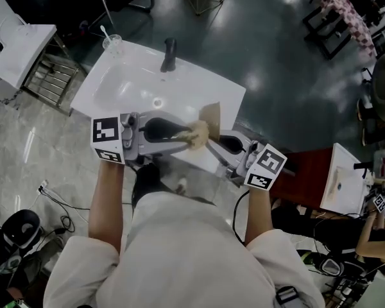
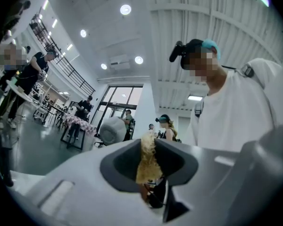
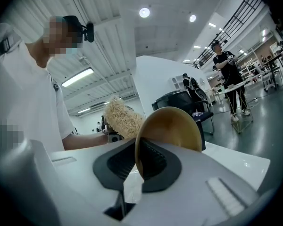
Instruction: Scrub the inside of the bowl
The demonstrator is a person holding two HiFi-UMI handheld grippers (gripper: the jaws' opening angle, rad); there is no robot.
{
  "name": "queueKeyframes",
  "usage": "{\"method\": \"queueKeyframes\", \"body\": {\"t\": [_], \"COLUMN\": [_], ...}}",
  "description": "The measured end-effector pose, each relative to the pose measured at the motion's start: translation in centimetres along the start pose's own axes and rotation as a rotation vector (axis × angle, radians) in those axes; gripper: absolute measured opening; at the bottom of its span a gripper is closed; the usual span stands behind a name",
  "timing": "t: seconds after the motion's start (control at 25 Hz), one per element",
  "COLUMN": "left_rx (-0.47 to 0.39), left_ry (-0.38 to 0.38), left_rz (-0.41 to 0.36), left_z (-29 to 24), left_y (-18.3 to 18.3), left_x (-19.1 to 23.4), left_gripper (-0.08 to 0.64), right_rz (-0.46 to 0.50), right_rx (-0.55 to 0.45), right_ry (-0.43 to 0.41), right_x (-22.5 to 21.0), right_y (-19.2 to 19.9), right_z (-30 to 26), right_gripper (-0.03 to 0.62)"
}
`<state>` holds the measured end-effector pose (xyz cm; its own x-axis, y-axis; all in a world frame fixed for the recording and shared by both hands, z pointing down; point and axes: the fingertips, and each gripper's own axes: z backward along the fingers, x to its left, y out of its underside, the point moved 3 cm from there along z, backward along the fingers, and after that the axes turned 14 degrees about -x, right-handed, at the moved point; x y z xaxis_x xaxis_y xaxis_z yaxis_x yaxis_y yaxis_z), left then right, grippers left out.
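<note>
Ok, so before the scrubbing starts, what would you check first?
1. Right gripper clamped on the wooden bowl at its rim: ok.
2. Left gripper gripping the fibrous scrubber: ok.
3. Fibrous scrubber touching the wooden bowl's inside: cannot tell; they are close together.
4. Wooden bowl held above the near edge of the white sink: ok.

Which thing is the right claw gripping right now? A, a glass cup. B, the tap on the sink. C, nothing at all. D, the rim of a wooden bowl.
D: the right claw is shut on the rim of the wooden bowl, while the scrub pad sits in the left claw.
</note>
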<state>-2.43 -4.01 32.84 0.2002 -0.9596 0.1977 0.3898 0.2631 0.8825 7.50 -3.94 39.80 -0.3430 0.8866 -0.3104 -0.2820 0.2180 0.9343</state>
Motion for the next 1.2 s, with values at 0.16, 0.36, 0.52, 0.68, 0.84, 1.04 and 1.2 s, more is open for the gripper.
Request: {"method": "queueKeyframes", "body": {"t": [0.16,0.36,0.52,0.68,0.84,1.04,1.2], "left_rx": [-0.025,-0.045,-0.082,-0.063,-0.072,-0.077,-0.104], "left_ry": [-0.027,-0.055,-0.137,-0.193,-0.217,-0.245,-0.253], "left_rz": [-0.009,-0.013,-0.006,0.003,0.042,0.091,0.138], "left_z": [-0.3,-0.7,-0.2,0.6,1.7,3.2,4.1], "left_y": [-0.1,-0.7,-1.0,-0.2,1.1,2.6,3.4], "left_x": [0.6,1.6,3.6,5.2,5.8,6.4,6.2], "left_gripper": [0.081,0.08,0.08,0.081,0.08,0.081,0.08], "right_rz": [0.006,0.007,0.019,-0.002,0.001,-0.033,-0.059], "right_rx": [0.05,0.07,0.092,0.042,0.047,-0.018,-0.11], "right_ry": [0.001,-0.033,-0.132,-0.208,-0.238,-0.326,-0.355], "right_x": [-0.2,0.4,1.7,2.9,3.3,4.5,4.7], "right_y": [1.0,1.8,1.7,0.7,0.4,-0.6,-2.3], "right_z": [0.0,0.0,0.2,0.5,0.8,1.1,0.8], "right_gripper": [0.014,0.014,0.021,0.021,0.023,0.022,0.02]}}
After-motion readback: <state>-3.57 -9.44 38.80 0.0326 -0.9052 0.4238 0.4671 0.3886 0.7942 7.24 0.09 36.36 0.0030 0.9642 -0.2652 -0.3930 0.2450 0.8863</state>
